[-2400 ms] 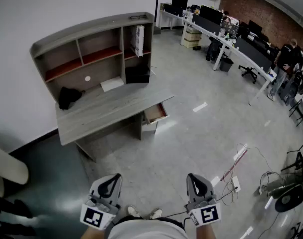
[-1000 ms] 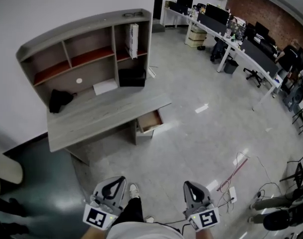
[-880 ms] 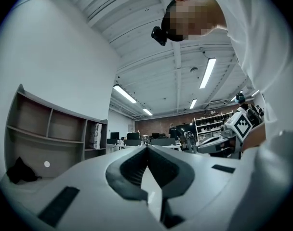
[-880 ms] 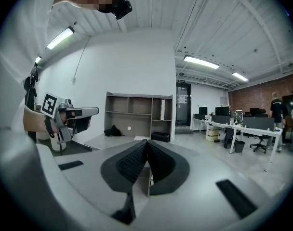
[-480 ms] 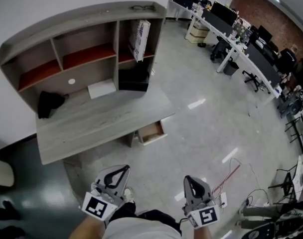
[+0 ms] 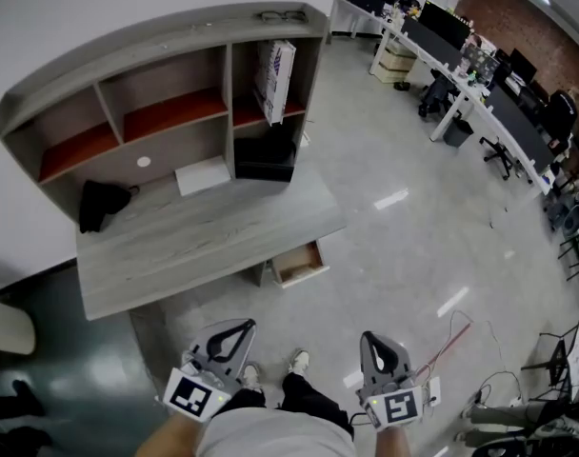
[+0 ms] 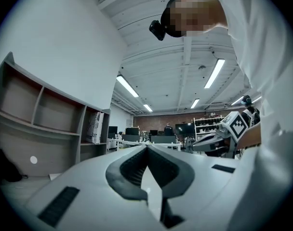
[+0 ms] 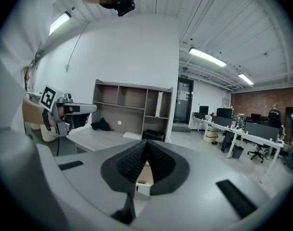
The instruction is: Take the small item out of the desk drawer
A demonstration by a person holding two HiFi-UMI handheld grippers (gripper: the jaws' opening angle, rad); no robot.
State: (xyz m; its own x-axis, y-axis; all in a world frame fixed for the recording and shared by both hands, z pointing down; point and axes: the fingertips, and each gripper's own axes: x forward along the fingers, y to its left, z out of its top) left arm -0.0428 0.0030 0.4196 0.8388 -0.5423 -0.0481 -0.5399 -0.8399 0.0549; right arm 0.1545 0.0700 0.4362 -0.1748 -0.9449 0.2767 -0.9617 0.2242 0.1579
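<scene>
Over on the left, the left gripper (image 6: pixel 240 326) is held low in front of the person, jaws pressed together with nothing between them, pointing out level across the room. Ahead of it stands the grey desk (image 6: pixel 189 246) with its shelf unit (image 6: pixel 166 74), a dark bundle (image 6: pixel 99 203) and a white sheet (image 6: pixel 202 174) lying on top. Under the desk's right end, the drawer (image 6: pixel 299 263) hangs pulled open, pale wood showing inside. I'd guess the small item is in there, but from here it's too small to make out. To the right, the right gripper (image 6: pixel 372 337) is also closed on nothing, tilted a little downward with the drawer lined up beyond its tips. So this looks like the walk-up stage, well apart from the drawer. Next comes closing in, spreading one pair of jaws, and reaching down into that open drawer.
</scene>
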